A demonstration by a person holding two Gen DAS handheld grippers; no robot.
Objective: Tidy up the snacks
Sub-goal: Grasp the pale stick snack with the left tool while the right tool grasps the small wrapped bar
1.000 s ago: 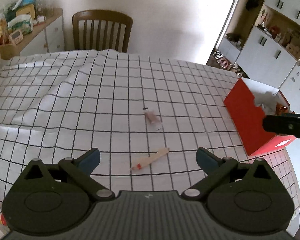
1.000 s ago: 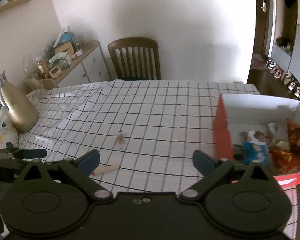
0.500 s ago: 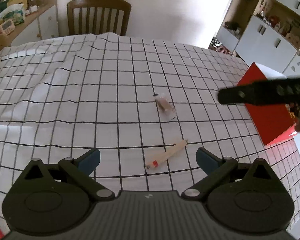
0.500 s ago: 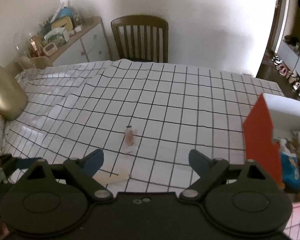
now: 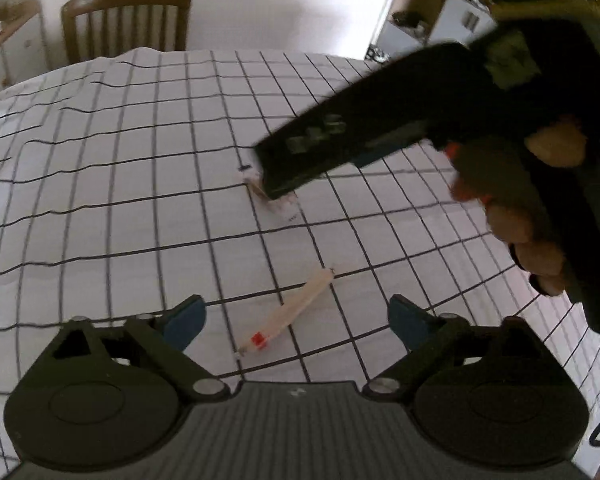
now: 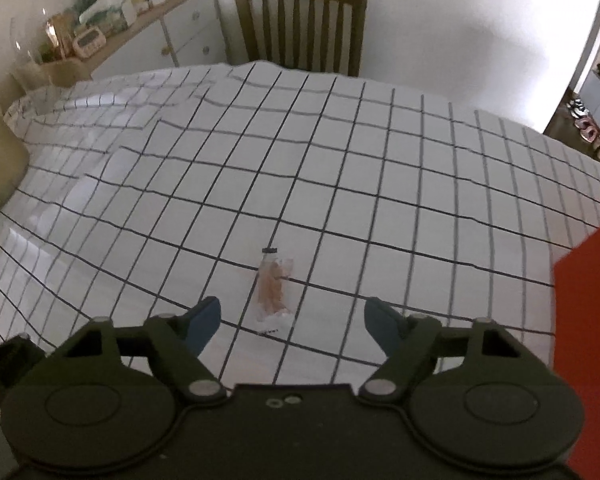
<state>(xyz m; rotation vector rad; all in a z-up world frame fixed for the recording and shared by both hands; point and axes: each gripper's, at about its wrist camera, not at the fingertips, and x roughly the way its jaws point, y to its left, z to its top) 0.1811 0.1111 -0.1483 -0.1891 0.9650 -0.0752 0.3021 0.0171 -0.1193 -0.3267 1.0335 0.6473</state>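
- the left gripper (image 5: 296, 320) hangs low over the checked tablecloth (image 5: 140, 184), jaws spread wide with nothing between them but the pale stick snack (image 5: 288, 312) lying on the cloth just ahead; its jaws have just been closing a little, yet neither pad touches the wrapper.
- the stick snack lies slantwise near the tablecloth's near edge, its red-marked end toward the camera, so the spread jaws straddle its narrow width rather than its length, which looks like the easier way to pinch it.
- the right gripper (image 6: 290, 316) is tipped down over the clear packet (image 6: 274, 284) with an orange snack inside, which lies flat on the cloth toward the middle; its jaws have just been closing and stand part-open with the packet between them, not yet pressed.
- in the left wrist view the right gripper's dark finger covers most of that packet, and a hand (image 5: 528, 216) wraps the handle behind it.
- the two snacks lie well apart on the cloth, so each gripper can take its own without crossing the other.
- the red box (image 6: 588, 320) stands at the cloth's right edge, only its wall in view; i judge it to be where the snacks are meant to go.
- a wooden chair (image 6: 300, 24) stands at the far edge.
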